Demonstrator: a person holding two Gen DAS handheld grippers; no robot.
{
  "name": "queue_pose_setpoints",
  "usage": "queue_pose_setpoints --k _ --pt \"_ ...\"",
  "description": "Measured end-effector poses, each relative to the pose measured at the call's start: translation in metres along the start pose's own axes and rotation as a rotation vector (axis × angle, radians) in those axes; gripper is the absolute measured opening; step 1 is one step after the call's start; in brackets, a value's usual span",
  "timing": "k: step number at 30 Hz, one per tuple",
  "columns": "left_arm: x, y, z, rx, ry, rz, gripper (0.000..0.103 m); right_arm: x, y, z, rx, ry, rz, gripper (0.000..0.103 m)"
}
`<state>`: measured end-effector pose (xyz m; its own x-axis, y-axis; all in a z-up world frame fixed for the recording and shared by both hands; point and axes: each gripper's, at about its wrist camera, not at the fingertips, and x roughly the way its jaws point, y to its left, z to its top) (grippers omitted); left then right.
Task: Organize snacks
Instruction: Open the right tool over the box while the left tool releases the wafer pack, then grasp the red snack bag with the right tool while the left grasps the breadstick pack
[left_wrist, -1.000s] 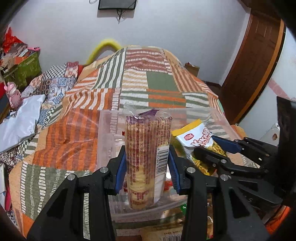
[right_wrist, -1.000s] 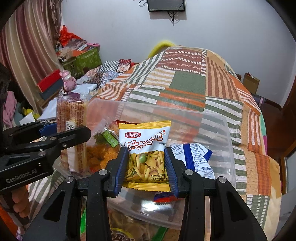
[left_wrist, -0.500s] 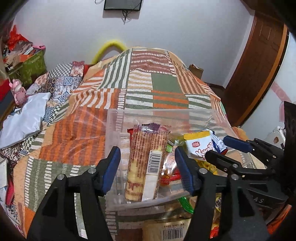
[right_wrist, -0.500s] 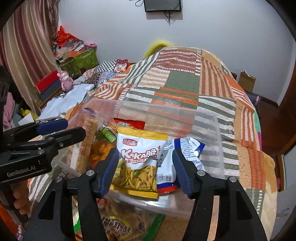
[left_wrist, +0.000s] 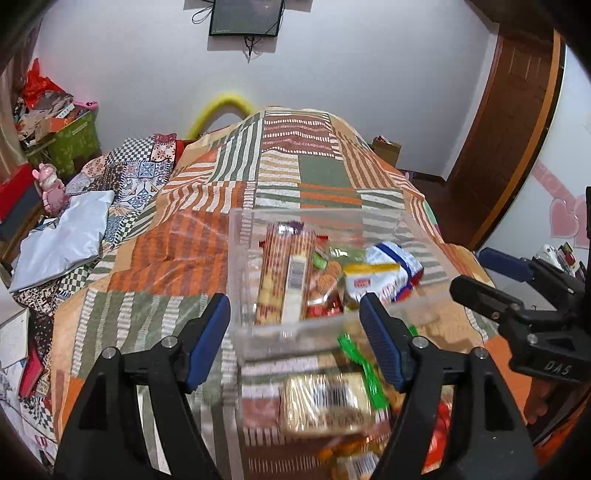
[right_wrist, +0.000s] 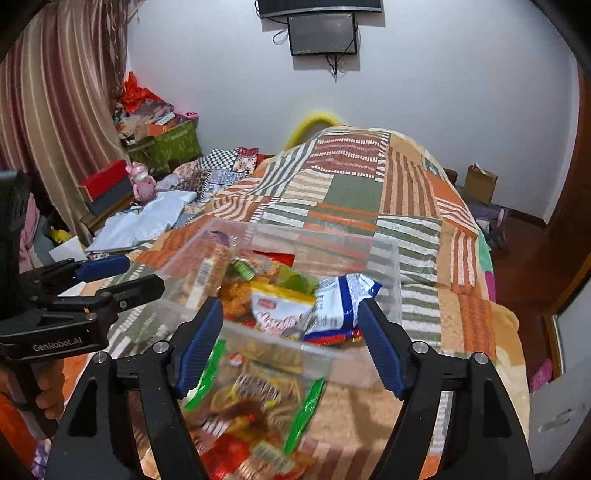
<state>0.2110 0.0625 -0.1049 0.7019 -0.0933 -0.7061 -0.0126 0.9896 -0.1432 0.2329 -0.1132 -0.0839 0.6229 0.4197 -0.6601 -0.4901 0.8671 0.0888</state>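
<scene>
Patchwork bedspread (left_wrist: 280, 173) fills both views, with a clear bin (left_wrist: 314, 221) resting on it at the near end. Inside the bin, a tall biscuit pack (left_wrist: 284, 273) leans along the wall at 9 o'clock, a yellow-topped chips bag (right_wrist: 282, 308) lies toward the near wall, and a blue-and-white packet (right_wrist: 345, 299) lies just beside it at 3 o'clock. More snacks lie blurred on the bedspread below the bin's near wall.

Left gripper (left_wrist: 295, 334) has just been opening: its jaws stand spread and nothing is pinched. The biscuit pack lies beyond the tips at 12 o'clock, apart from both blue pads (left_wrist: 207, 343).

Right gripper (right_wrist: 290, 341) has likewise just been opening, its jaws spread and bare. The chips bag lies just past the tips at 12 o'clock, touching neither pad, and the blue-and-white packet sits toward 1 o'clock.

In the right wrist view the left gripper shows at 9 o'clock, held by a hand (right_wrist: 50, 393).
</scene>
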Motion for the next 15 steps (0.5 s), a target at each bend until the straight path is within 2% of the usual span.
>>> queue_pose_setpoints --k 7,15 --pt "-0.018 -0.002 -0.027 0.002 0.021 0.002 0.078 -0.012 0.011 -0.026 -0.015 0.023 -0.009 0.074" --pt "-0.019 0.003 -0.063 -0.006 0.084 0.010 0.078 0.011 0.019 -0.063 0.010 0.140 0.018 0.075"
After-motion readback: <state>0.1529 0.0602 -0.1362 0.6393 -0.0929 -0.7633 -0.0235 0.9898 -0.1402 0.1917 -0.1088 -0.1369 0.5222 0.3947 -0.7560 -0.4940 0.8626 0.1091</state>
